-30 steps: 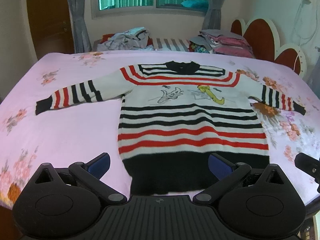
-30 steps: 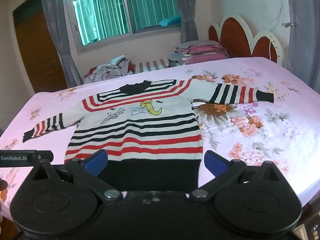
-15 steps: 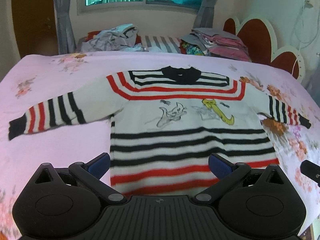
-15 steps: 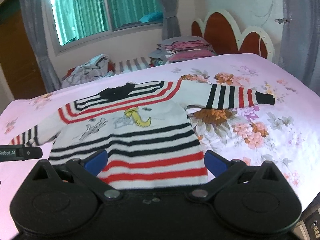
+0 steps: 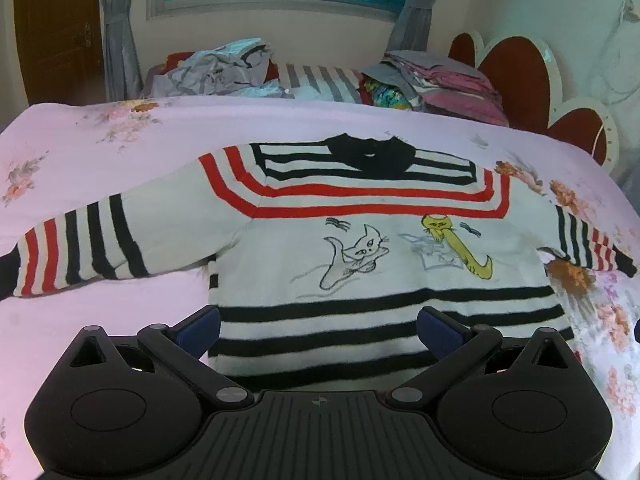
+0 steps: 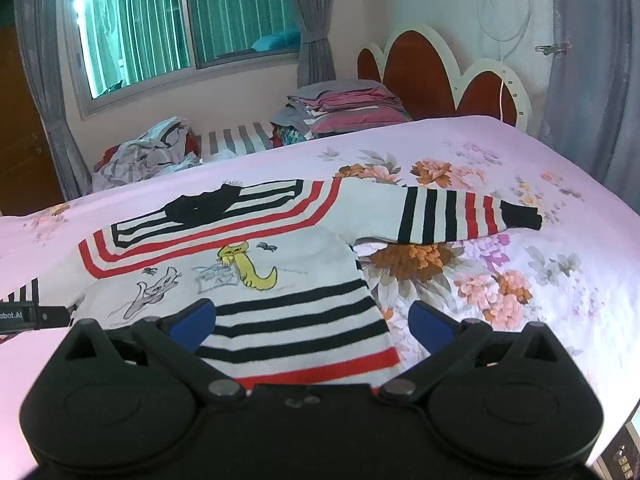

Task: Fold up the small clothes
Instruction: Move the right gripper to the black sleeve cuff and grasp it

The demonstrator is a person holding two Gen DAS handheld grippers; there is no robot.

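Sweater [image 5: 360,272] hem behind left gripper [image 5: 318,330]

striped cat-print sweater [image 5: 372,264] flat, face-up, sleeves spread

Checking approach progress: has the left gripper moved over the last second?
Yes. The left gripper has advanced over the sweater toward its collar; the black hem is now out of view.

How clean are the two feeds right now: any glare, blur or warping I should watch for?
Left wrist: sweater sharp and evenly lit; fisheye bows the bed edges; open left tongs hide the hem. Right wrist: window glares teal-white at upper left; sweater's near stripes slightly soft above the open right tongs; corners vignetted.
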